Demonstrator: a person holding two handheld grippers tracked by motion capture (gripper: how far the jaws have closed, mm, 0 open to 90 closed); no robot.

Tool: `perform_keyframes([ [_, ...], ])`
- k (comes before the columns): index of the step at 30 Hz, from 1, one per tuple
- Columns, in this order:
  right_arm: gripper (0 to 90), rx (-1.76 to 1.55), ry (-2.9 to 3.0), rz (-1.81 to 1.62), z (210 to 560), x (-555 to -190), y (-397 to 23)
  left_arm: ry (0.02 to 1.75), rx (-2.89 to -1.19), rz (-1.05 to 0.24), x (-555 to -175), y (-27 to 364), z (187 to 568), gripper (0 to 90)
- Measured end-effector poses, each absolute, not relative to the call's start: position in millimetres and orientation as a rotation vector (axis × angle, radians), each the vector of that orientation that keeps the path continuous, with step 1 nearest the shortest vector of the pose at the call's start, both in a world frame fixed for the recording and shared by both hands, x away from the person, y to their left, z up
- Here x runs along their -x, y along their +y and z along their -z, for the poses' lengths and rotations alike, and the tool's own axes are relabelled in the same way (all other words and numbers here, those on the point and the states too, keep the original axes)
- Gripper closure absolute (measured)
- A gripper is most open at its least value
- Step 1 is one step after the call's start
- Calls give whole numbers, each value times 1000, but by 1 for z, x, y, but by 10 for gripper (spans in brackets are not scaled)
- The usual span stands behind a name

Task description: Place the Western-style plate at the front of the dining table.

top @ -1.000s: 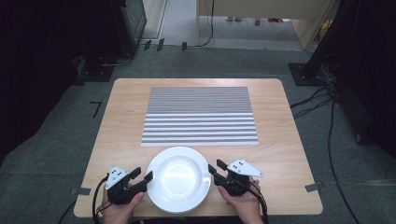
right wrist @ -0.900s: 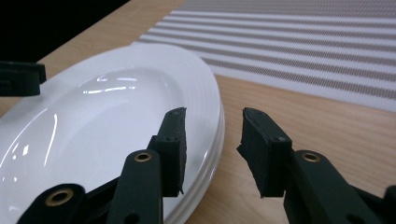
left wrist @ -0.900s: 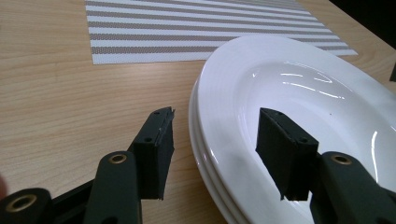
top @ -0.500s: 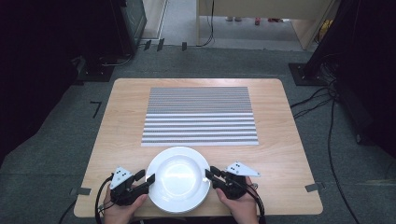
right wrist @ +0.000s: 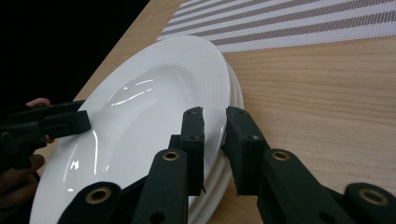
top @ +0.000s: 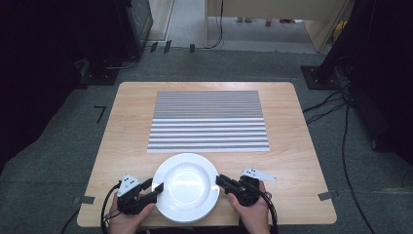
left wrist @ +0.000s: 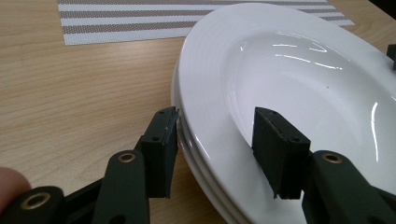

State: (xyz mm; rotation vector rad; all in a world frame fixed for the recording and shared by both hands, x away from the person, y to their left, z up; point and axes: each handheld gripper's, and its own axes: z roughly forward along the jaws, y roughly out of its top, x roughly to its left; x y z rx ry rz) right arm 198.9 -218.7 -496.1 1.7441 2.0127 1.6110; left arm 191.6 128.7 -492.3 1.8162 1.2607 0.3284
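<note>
Plates (top: 186,186) stacked just before mat (top: 208,121). Left gripper (left wrist: 215,140) jaws apart, straddling top plate rim. Right gripper (right wrist: 214,135) jaws pinching opposite rim.

Both hands low at the near edge: left gripper (top: 155,190) jaws spread wide; right gripper (top: 220,181) jaws narrowed, seemingly pinched, though contact is hard to confirm.
</note>
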Motion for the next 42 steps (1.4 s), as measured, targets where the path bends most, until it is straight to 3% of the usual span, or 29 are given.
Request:
perform_keyframes([
  [8,815,-1864,1976,-1668,497,-201,-223,1266,-1809,-316,-192,129,493,498],
  [25,800,-1906,1916,-1751,497,-202,-219,1277,-1811,-304,-193,129,494,493],
  [42,775,-1694,1922,-1832,494,-201,-207,1303,-1794,-258,-195,129,497,476],
])
